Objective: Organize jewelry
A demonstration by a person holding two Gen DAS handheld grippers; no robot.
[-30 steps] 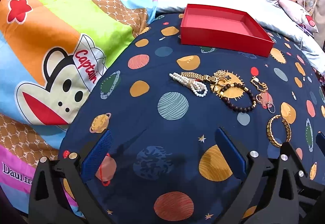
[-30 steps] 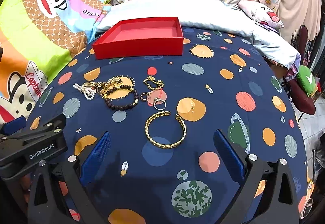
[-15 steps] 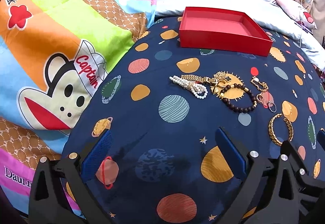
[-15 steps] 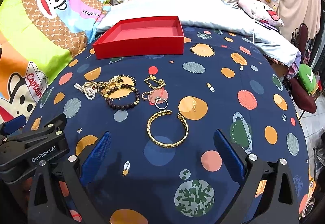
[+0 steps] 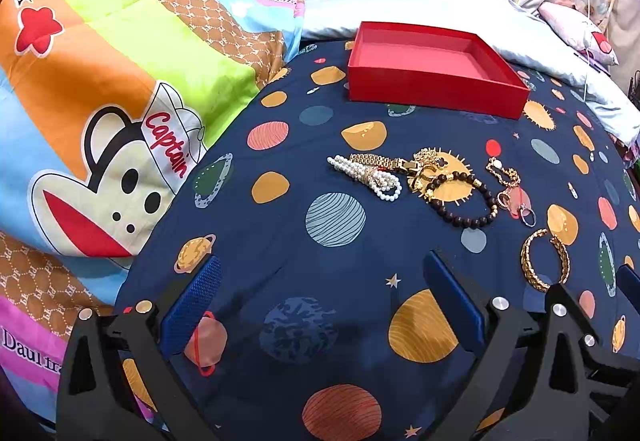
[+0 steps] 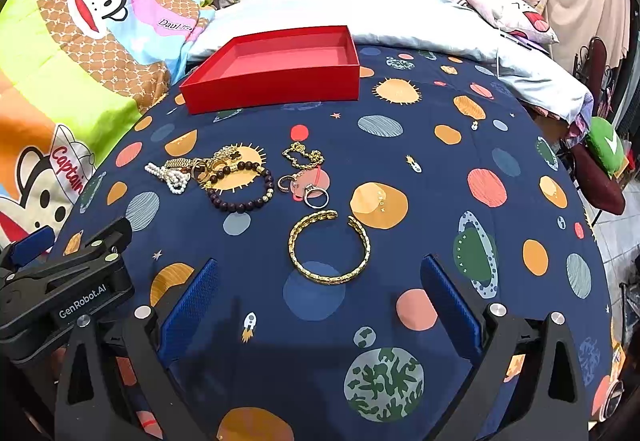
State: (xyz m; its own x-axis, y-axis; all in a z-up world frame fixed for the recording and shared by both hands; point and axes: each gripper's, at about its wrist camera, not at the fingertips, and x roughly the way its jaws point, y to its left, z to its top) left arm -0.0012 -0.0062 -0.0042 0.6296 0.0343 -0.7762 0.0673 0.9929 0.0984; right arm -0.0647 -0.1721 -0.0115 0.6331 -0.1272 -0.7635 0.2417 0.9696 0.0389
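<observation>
An empty red tray point(image 5: 432, 97) point(image 6: 276, 89) stands at the far side of the navy planet-print sheet. Jewelry lies in a row in front of it: a pearl strand point(image 5: 372, 177) point(image 6: 170, 177), a gold watch-style band point(image 5: 376, 160), a dark bead bracelet point(image 5: 466, 207) point(image 6: 240, 191), a thin gold chain point(image 6: 303, 157), rings point(image 6: 316, 197) and a gold cuff bangle point(image 5: 544, 261) point(image 6: 330, 247). My left gripper point(image 5: 320, 301) is open and empty, short of the pearls. My right gripper point(image 6: 320, 301) is open and empty, just short of the bangle.
A bright monkey-print quilt point(image 5: 100, 101) lies to the left. A pale blue pillow point(image 6: 380, 17) and floral bedding lie behind the tray. The bed edge drops off at the right, with a green object point(image 6: 606, 145) beyond. The left gripper's body point(image 6: 64, 293) shows at the right view's lower left.
Both grippers have drifted slightly; the jewelry and tray sit a little lower in both views. Nothing was taken hold of.
</observation>
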